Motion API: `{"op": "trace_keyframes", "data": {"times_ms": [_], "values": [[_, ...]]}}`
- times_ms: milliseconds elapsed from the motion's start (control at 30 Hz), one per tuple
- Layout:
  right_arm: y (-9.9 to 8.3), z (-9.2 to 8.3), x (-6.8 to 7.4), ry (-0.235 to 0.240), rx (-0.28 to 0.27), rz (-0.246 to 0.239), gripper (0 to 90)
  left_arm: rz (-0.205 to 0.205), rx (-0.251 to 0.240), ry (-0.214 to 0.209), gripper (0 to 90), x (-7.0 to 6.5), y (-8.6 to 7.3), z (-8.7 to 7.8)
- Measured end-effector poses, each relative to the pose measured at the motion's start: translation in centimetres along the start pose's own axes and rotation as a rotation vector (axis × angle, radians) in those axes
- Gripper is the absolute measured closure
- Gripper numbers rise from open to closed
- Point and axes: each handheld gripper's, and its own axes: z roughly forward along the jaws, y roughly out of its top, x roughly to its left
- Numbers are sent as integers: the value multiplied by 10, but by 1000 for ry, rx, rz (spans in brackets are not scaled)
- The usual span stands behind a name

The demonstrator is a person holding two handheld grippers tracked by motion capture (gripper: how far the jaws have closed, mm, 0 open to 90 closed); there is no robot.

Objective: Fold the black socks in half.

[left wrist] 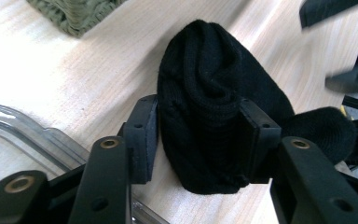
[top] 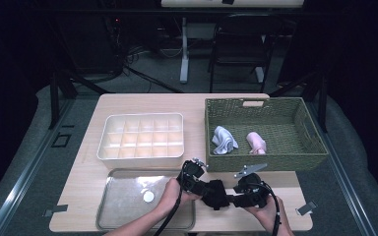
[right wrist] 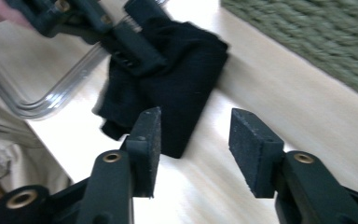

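Note:
A black sock (top: 217,194) lies bunched on the wooden table near its front edge, between my two grippers. My left gripper (top: 205,187) comes in from the left. In the left gripper view its jaws (left wrist: 199,135) are shut on the rolled middle of the sock (left wrist: 200,79), with a pad against each side. My right gripper (top: 232,199) sits just right of the sock. In the right gripper view its jaws (right wrist: 198,140) stand open over bare table, with the sock (right wrist: 177,88) ahead and to the left and nothing between the pads.
A green woven basket (top: 266,105) at the right holds a pale grey cloth (top: 224,140) and a pink roll (top: 257,142). A white compartment box (top: 140,118) stands at the left. A clear tray (top: 123,206) with a small white disc (top: 148,196) lies at the front left.

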Motion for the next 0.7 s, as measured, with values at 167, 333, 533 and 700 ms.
{"op": "trace_keyframes", "data": {"times_ms": [167,333,533,700], "values": [[-2,3,-7,-23,8,-9,482,-10,3,-18,596,0,-1,1],[-2,2,-13,-39,2,-8,490,-22,13,-73,647,0,-3,3],[-3,-1,-18,-45,-1,4,484,-11,4,-87,708,-3,-4,4],[-5,0,-23,-54,-6,19,462,-5,-4,-97,719,-2,-4,2]]}}
